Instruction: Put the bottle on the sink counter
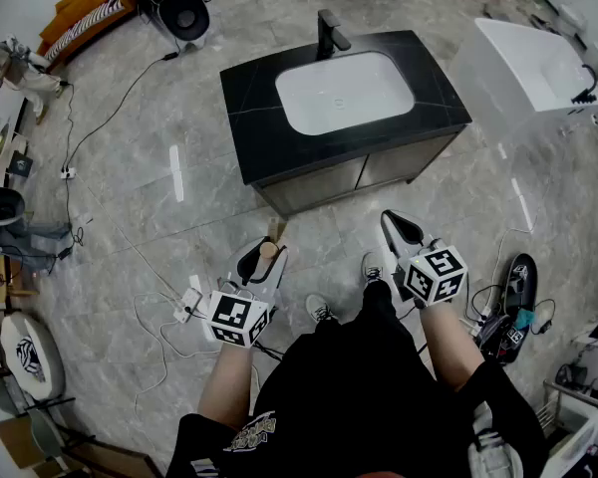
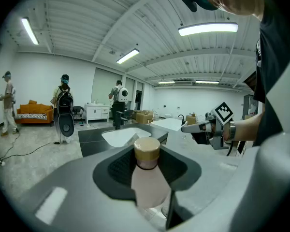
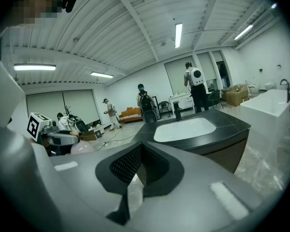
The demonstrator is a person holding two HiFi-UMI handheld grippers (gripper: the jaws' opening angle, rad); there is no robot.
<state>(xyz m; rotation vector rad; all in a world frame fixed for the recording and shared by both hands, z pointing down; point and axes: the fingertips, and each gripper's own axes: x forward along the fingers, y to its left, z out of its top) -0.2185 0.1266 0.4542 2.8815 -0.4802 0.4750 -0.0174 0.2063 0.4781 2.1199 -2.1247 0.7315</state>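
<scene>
We held the pale pink, tan-capped bottle [image 2: 147,175] clamped in the left gripper [image 1: 262,265], short of the black sink counter [image 1: 251,108]. The right gripper [image 1: 400,230] was closed on nothing. Advised: keep upright, land beside the white basin [image 1: 344,93].

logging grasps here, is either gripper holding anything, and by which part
The left gripper holds the pink bottle by its upper body, below the cap; the right gripper is shut and empty.

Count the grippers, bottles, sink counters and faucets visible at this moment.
grippers: 2, the left gripper and the right gripper
bottle: 1, held between the left fingers
sink counter: 1
faucet: 1
total: 5
</scene>
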